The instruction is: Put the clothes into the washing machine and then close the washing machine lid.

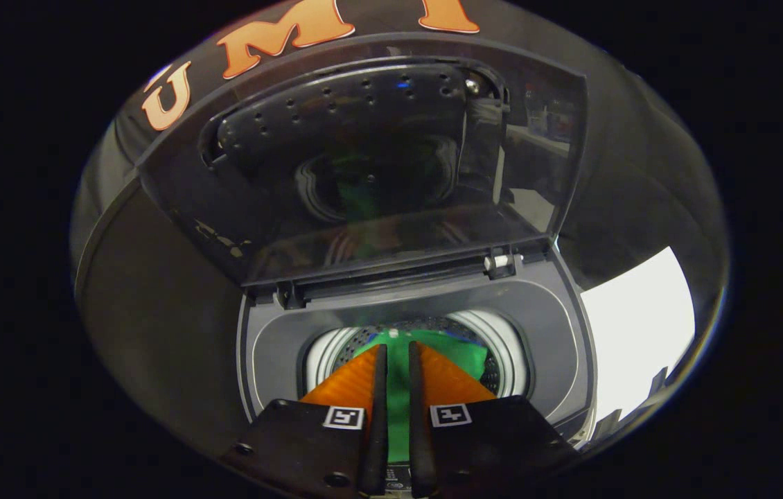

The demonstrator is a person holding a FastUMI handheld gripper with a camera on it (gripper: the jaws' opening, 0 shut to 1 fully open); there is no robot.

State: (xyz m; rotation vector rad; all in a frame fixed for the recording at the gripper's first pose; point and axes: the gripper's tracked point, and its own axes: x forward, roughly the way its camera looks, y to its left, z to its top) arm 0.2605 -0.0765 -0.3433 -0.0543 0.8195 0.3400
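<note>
A top-loading washing machine (558,326) stands just ahead of me, its dark see-through lid (377,173) raised upright behind the opening. The white-rimmed drum (506,357) lies under my fingertips. A green garment (464,357) fills the drum mouth and runs back as a strip through the narrow gap between my fingers. My gripper (396,346) hangs over the opening, its fingers nearly together and pressing on that green strip. The drum's bottom is hidden by the cloth and by my fingers.
The lid's hinges (502,263) sit on the back edge of the grey top panel. The black booth cloth (156,312) surrounds the machine. A bright white surface (641,333) lies to the right of the washer.
</note>
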